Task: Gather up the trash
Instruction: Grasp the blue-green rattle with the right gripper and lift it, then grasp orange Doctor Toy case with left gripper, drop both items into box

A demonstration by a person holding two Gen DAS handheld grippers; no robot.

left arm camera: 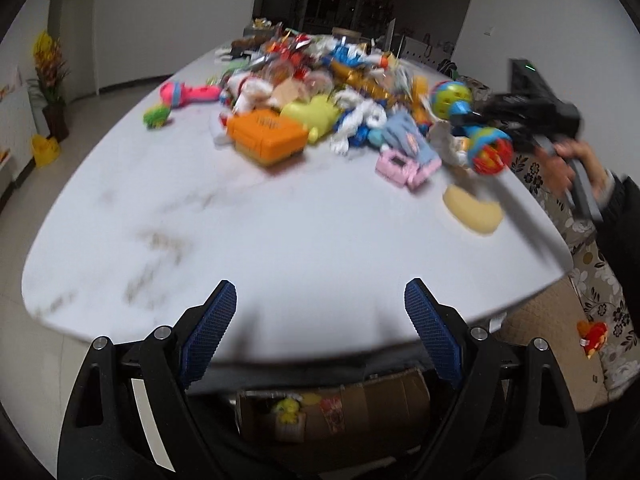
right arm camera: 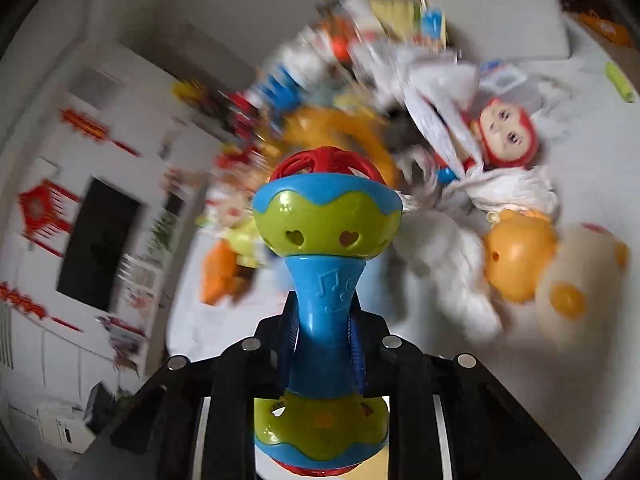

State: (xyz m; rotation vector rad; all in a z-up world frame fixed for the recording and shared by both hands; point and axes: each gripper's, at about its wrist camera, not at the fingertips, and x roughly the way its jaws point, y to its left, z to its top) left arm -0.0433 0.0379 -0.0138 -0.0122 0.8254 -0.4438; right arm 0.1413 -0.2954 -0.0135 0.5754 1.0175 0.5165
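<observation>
The right gripper (right arm camera: pixel 326 320) was clamped on the blue waist of a rattle (right arm camera: pixel 326 240), held above the table (left arm camera: pixel 280 220) at the right of the toy pile (left arm camera: pixel 320 92). The left gripper (left arm camera: pixel 320 304) gaped empty over the table's near edge. Below that edge, a cardboard box (left arm camera: pixel 360 404) held something yellow.

No readable words or numbers anywhere. Only raised music notes show on the blue handle of the rattle toy (right arm camera: pixel 328 280), centre frame; printing on the orange box (left arm camera: pixel 267 136) is blurred.
</observation>
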